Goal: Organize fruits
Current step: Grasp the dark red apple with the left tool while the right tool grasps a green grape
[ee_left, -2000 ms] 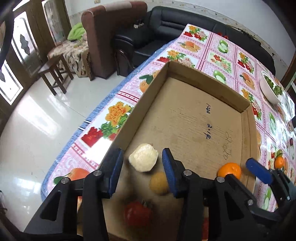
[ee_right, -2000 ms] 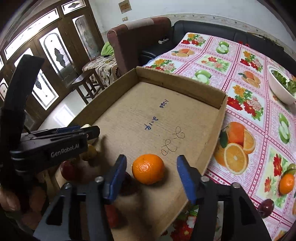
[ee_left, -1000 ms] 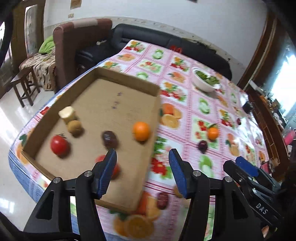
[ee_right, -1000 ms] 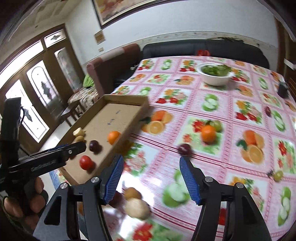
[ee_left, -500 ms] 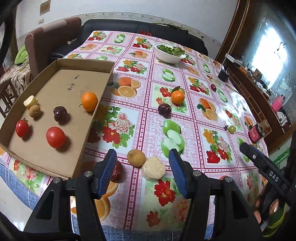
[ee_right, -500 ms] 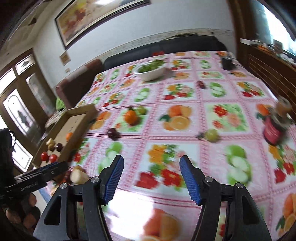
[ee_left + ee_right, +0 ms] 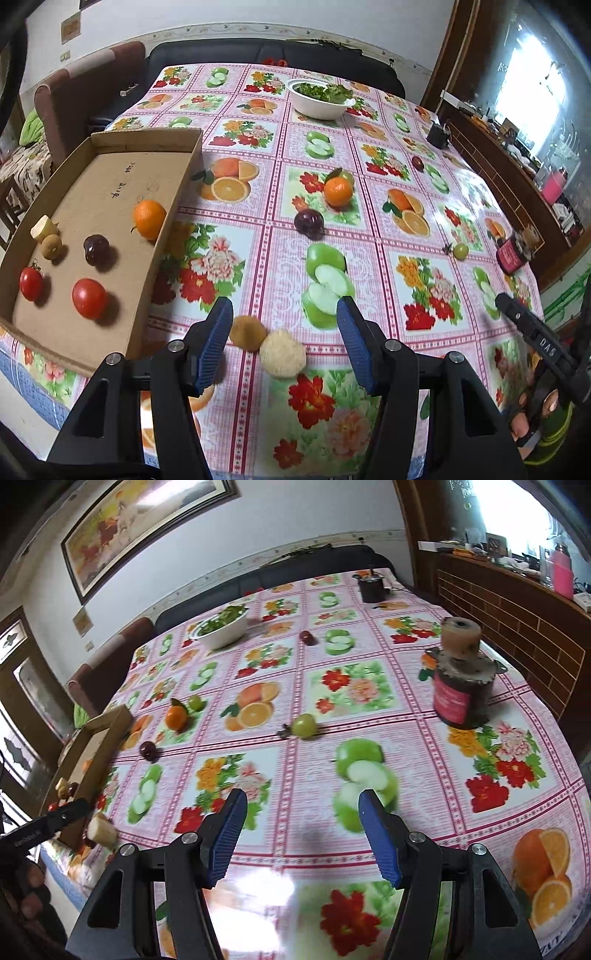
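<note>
Both grippers hang over the near end of the tabletop (image 7: 369,206) with nothing between their blue pads. Left gripper (image 7: 284,341) stands wide, tilted down at two loose fruits just in front of it: a brown kiwi-like fruit (image 7: 248,331) close to its left pad and, touching that fruit on the right, a pale peeled fruit (image 7: 283,353). Right gripper (image 7: 301,838) is also parted, empty, over a printed green apple on the cloth.

Taking the cardboard box (image 7: 168,236) as the landmark: it lies at the tabletop's left near corner, and the kiwi-like and pale fruits sit just outside its right wall, near its front corner. Inside it are an orange (image 7: 149,218) against the right wall, a dark plum (image 7: 96,249) left of that, two red tomatoes (image 7: 88,297) toward the front, and a small brown fruit with a pale piece (image 7: 46,236) at the left wall.

Right of the box, out on the cloth, lie a second dark plum (image 7: 309,222), then a loose orange (image 7: 338,191) just beyond it, and much farther right a small green fruit (image 7: 304,724). Beyond the box, at the far end, stands a white bowl of greens (image 7: 319,99). A dark jar with a pink label (image 7: 461,698) stands well to the right, near the tabletop's right edge.
</note>
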`<move>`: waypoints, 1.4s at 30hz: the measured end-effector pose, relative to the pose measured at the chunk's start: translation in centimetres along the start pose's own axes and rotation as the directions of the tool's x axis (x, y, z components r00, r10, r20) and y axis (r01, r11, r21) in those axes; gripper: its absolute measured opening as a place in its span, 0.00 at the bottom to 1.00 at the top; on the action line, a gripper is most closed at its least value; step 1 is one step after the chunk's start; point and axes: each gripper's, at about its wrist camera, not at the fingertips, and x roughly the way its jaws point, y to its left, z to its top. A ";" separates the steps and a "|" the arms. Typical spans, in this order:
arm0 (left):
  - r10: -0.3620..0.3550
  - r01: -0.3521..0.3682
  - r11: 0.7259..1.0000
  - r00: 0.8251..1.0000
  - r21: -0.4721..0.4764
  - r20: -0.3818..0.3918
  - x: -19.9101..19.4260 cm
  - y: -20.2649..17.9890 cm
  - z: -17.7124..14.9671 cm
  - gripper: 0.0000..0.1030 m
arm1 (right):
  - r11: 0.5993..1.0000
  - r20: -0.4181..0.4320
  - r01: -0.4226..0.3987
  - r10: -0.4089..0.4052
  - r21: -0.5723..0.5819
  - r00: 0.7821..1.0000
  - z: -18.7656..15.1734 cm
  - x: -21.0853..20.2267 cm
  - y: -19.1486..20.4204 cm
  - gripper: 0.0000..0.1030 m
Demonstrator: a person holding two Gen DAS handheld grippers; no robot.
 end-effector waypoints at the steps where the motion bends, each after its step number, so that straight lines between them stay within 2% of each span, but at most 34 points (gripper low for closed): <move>1: 0.003 -0.003 1.000 1.000 0.000 0.000 0.1 0.0 0.3 0.56 | 1.000 -0.002 0.001 -0.001 0.007 1.000 0.1 0.2 -0.3 0.63; 4: 0.016 -0.016 1.000 1.000 0.006 -0.006 0.7 -0.2 1.2 0.56 | 1.000 -0.007 0.007 -0.006 0.020 1.000 0.4 0.8 -0.6 0.63; 14: 0.038 -0.036 0.999 0.998 0.034 -0.055 4.7 -2.0 4.7 0.56 | 0.999 -0.018 -0.003 0.002 -0.052 1.000 3.9 4.9 1.6 0.63; 23: 0.065 -0.057 0.996 0.989 0.067 -0.130 9.2 -3.7 6.4 0.56 | 0.993 -0.071 0.051 -0.059 -0.107 0.996 5.3 8.7 2.5 0.62; 25: 0.085 -0.076 0.995 0.986 0.066 -0.142 10.0 -3.8 6.5 0.56 | 0.992 -0.077 0.060 -0.069 -0.109 0.995 5.5 9.2 2.5 0.59; 27: 0.100 -0.091 0.994 0.983 0.067 -0.151 10.8 -3.9 6.4 0.55 | 0.991 -0.090 0.067 -0.077 -0.114 0.993 5.6 9.6 2.6 0.49; 29: 0.112 -0.103 0.993 0.978 0.063 -0.176 11.6 -3.7 6.3 0.43 | 0.990 -0.102 0.071 -0.083 -0.119 0.991 5.5 10.0 2.6 0.43; 30: 0.128 -0.118 0.990 0.981 0.073 -0.147 11.4 -3.9 6.3 0.33 | 0.989 -0.099 0.075 -0.087 -0.124 0.991 5.5 9.9 2.6 0.36; 31: 0.099 -0.089 0.994 0.983 0.070 -0.154 11.3 -3.9 6.3 0.25 | 0.989 -0.100 0.074 -0.087 -0.130 0.991 5.6 10.0 2.7 0.29; 32: 0.098 -0.088 0.994 0.983 0.070 -0.155 11.2 -4.0 6.3 0.26 | 0.989 -0.101 0.072 -0.086 -0.133 0.991 5.6 10.0 2.7 0.23; 42: 0.100 -0.097 0.994 0.993 0.053 -0.059 6.5 -3.0 5.7 0.26 | 0.990 -0.035 0.000 -0.005 -0.143 0.999 5.5 6.4 4.7 0.23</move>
